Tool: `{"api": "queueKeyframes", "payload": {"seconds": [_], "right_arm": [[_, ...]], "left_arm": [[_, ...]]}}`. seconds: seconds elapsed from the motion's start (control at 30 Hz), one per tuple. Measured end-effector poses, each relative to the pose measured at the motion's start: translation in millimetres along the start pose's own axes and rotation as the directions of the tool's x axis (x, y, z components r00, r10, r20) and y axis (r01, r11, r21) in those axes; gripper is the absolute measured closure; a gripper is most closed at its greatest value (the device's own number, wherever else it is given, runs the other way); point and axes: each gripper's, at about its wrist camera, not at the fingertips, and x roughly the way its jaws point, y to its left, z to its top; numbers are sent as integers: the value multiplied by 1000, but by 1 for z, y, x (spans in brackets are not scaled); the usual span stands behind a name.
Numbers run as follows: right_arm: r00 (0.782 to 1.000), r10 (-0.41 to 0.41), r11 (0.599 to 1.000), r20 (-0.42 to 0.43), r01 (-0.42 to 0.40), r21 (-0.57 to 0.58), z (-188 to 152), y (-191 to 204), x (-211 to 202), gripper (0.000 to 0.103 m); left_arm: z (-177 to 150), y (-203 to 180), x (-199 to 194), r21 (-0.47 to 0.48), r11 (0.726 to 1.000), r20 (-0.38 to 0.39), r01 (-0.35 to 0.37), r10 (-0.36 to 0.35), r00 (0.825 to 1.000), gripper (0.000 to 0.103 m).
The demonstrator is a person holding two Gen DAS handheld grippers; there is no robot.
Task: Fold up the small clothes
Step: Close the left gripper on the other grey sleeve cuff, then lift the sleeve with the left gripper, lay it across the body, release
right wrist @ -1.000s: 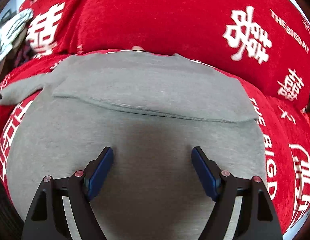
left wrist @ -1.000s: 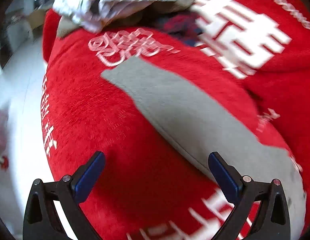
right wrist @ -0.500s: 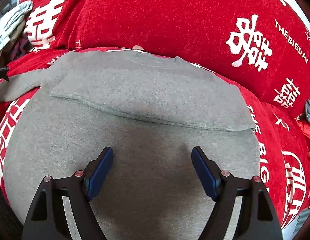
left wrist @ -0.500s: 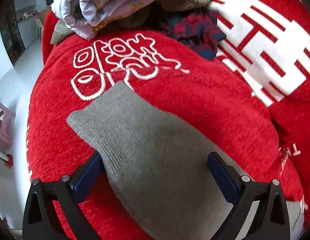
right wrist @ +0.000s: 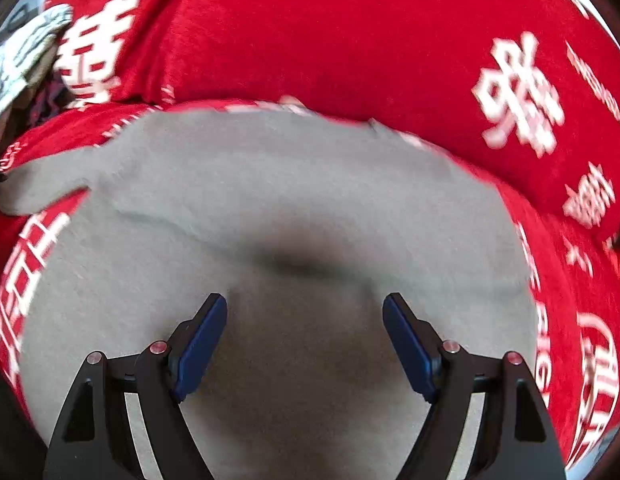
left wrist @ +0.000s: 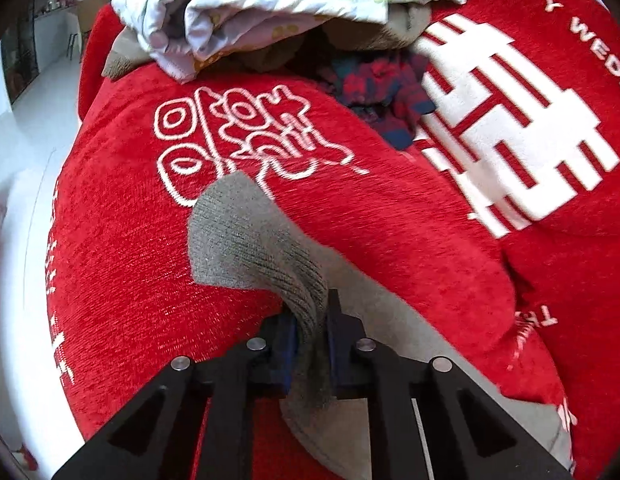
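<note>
A small grey knit sweater [right wrist: 290, 208] lies spread on a red sofa cover with white characters. Its left sleeve [left wrist: 246, 240] stretches out over the red cushion. My left gripper [left wrist: 312, 316] is shut on that sleeve near its ribbed cuff, and the cloth bunches up between the blue pads. My right gripper [right wrist: 304, 320] is open and empty, with its blue fingers [right wrist: 200, 344] low over the sweater's body. A folded-over layer of the sweater lies just beyond the right gripper.
A pile of other clothes sits at the sofa's far left end: white patterned cloth [left wrist: 278, 4], a tan piece and a red-and-navy plaid garment [left wrist: 382, 92]. The red backrest cushion [right wrist: 350, 32] rises behind the sweater. White floor [left wrist: 26, 128] lies beyond the sofa's left edge.
My left gripper moved onto the sleeve end and closed on it, pinching the cuff. My right gripper stayed open over the sweater body; its view shifted slightly and blurred.
</note>
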Motion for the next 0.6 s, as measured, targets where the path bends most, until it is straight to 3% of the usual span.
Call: {"api": "queueKeyframes", "payload": {"seconds": [0.1, 0.27, 0.43, 0.6], "right_arm": [[998, 42, 998, 44, -40, -53, 28, 28, -1, 20], [994, 110, 989, 17, -108, -98, 63, 70, 22, 20], [992, 126, 986, -17, -127, -109, 68, 90, 38, 20], [993, 118, 990, -22, -120, -77, 55, 72, 38, 20]], "left_arm": [[-4, -4, -13, 30, 999, 19, 16, -16, 1000, 89], [-15, -23, -35, 130, 991, 56, 16, -24, 998, 89], [-40, -60, -65, 279, 960, 92, 19, -46, 995, 89], [-71, -103, -89, 395, 918, 126, 28, -84, 989, 90]]}}
